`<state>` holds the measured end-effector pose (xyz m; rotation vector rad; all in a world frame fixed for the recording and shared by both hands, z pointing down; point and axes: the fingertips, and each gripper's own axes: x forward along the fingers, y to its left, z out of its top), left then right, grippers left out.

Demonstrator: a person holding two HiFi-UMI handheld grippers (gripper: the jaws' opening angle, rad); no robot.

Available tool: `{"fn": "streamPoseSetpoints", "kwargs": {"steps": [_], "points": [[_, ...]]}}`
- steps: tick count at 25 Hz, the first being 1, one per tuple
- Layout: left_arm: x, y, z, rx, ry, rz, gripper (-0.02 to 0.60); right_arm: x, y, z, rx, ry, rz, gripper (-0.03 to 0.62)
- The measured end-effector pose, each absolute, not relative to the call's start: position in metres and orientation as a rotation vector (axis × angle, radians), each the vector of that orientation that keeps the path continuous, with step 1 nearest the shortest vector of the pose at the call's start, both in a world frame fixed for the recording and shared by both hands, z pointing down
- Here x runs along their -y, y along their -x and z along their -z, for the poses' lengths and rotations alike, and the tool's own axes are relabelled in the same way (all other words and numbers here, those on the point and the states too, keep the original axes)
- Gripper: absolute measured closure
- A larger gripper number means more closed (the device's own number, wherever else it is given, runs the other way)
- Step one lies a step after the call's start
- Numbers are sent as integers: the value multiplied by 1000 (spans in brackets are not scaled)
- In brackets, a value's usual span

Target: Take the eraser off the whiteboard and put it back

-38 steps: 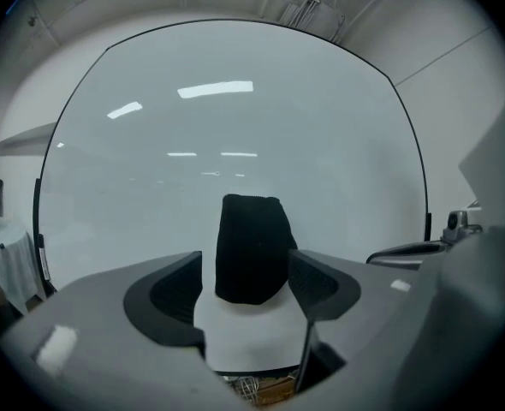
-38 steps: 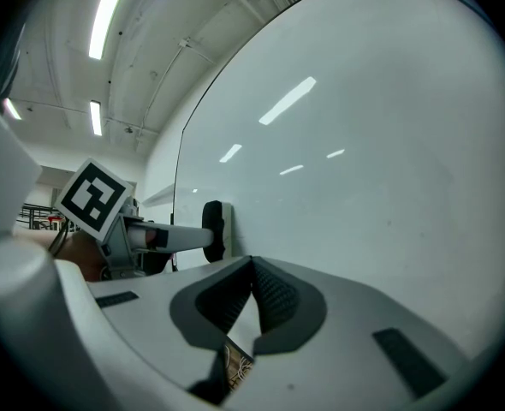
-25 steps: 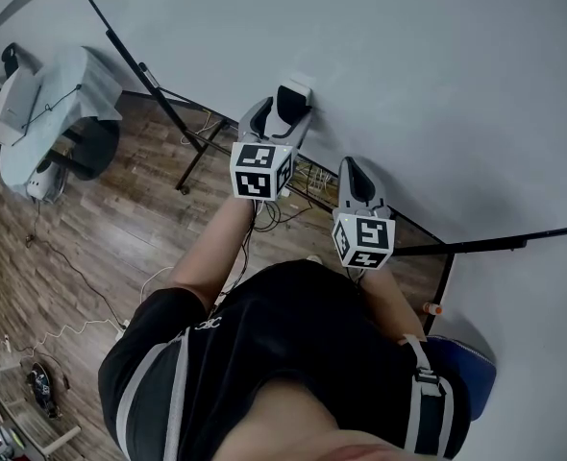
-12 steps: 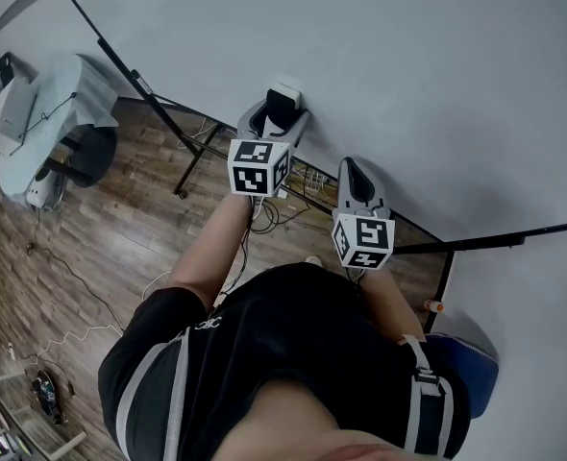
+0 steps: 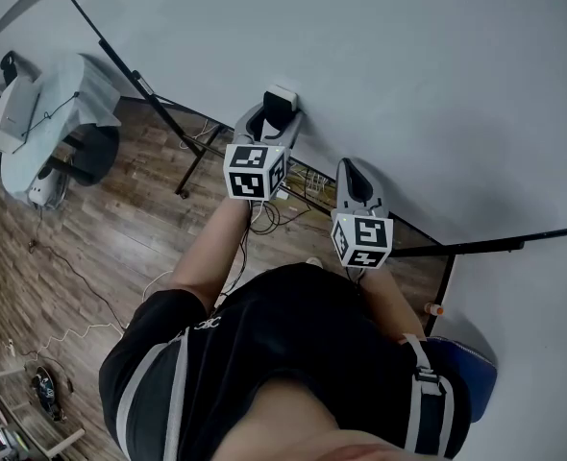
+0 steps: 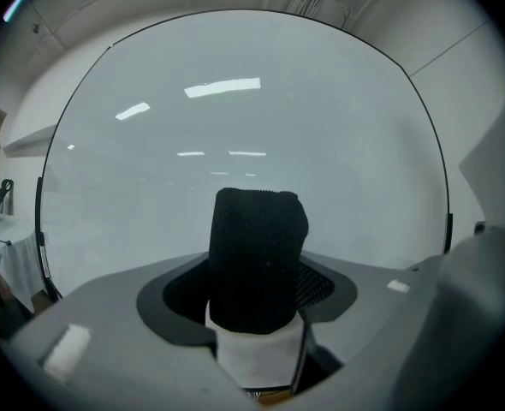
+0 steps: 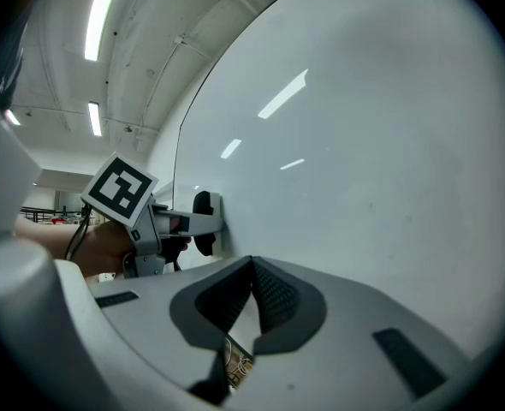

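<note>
The person's black, grey-striped shirt (image 5: 293, 353) fills the bottom of the head view, with both forearms stretched out toward the board. The right tongs (image 5: 349, 166) are nearest. Their marker cube (image 5: 362, 238) faces up, and the right gripper view shows the two jaws drawn together at the tips with nothing between them. They point at the whiteboard (image 5: 408, 75) and hang short of it.

Further out on the left, beyond their own cube (image 5: 255, 171), the left tongs (image 5: 276, 115) reach the board. Their jaws stand wide and are closing on the black-and-white eraser (image 6: 257, 255), which sits upright between the two dark pads. No firm pinch shows yet. From the side, in the right gripper view, the eraser (image 7: 203, 221) rests against the board's face near its left edge, with the left tongs level around it.

Below and behind the tongs lies a wooden floor (image 5: 101, 229), with loose cables (image 5: 274, 209) near the black leg of the board's stand (image 5: 197, 157). A blue object (image 5: 476, 368) sits at the person's right side. The whiteboard's pale sheet reflects the ceiling lights in both gripper views.
</note>
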<state>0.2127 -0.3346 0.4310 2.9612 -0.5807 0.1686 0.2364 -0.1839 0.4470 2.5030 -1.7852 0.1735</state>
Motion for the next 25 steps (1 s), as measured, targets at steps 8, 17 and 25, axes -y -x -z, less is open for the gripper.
{"fn": "streamPoseSetpoints", "kwargs": {"steps": [8,17,25], "points": [[329,-202,-425,600,-2974,-125,332,185,-236,-445,1813,-2499,-166,589],[329,-172,-427,686,-2956,-106,333,193,-226,-445,1871,-2462,-145,589],[343,-107,-428,847,-2878,-90,331,214,-208,-423,1980,-2441,-52,589]]}}
